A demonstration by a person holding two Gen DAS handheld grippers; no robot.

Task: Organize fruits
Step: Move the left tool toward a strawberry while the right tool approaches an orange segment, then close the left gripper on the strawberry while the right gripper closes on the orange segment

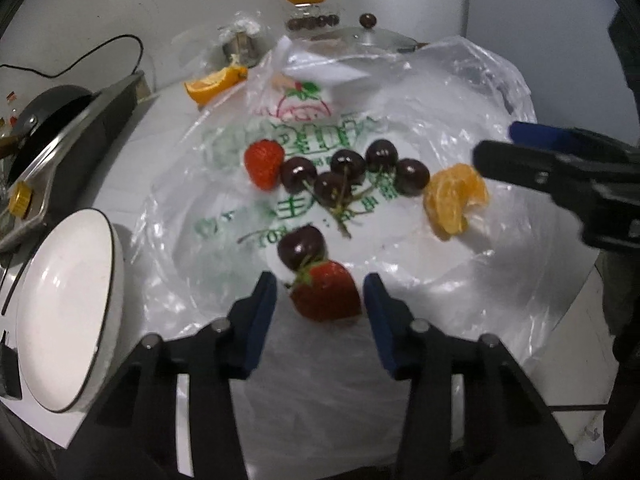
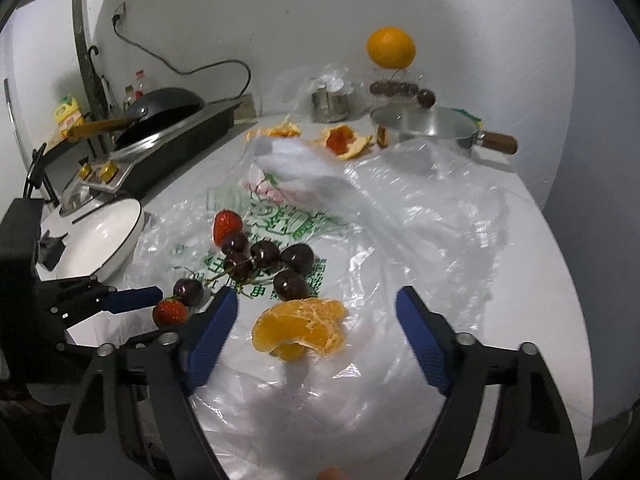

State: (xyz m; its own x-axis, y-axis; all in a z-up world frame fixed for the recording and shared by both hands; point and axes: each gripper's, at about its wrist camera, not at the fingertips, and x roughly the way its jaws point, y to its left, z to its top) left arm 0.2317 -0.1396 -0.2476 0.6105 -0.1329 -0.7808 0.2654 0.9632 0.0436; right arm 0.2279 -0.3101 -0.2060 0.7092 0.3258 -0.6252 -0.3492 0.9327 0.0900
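On the white countertop against a plain white wall, a crinkled clear plastic bag with green print lies spread flat, fruit on top of it. Left side: a gas stove with brass knobs, black wok on it, power cord running up the wall. Back edge: a steel saucepan with wooden handle, a small metal cup, orange peel, and a whole orange perched on a glass jar. A white glossy bowl with a thin dark rim sits just left of the bag.

Fruit on the bag: five dark glossy cherries clustered with green stems, one strawberry at the cluster's left end, a peeled mandarin in matte pithy segments to the right, and a near pair, a single cherry touching a second strawberry.

Left gripper: black frame, blue ribbed pads. Fingers narrowed around the near strawberry, one each side; small gaps visible on both sides, so not clamped on it yet.

Right gripper: fingers spread wide, straddling the mandarin with clear room each side, touching nothing. Holds nothing.
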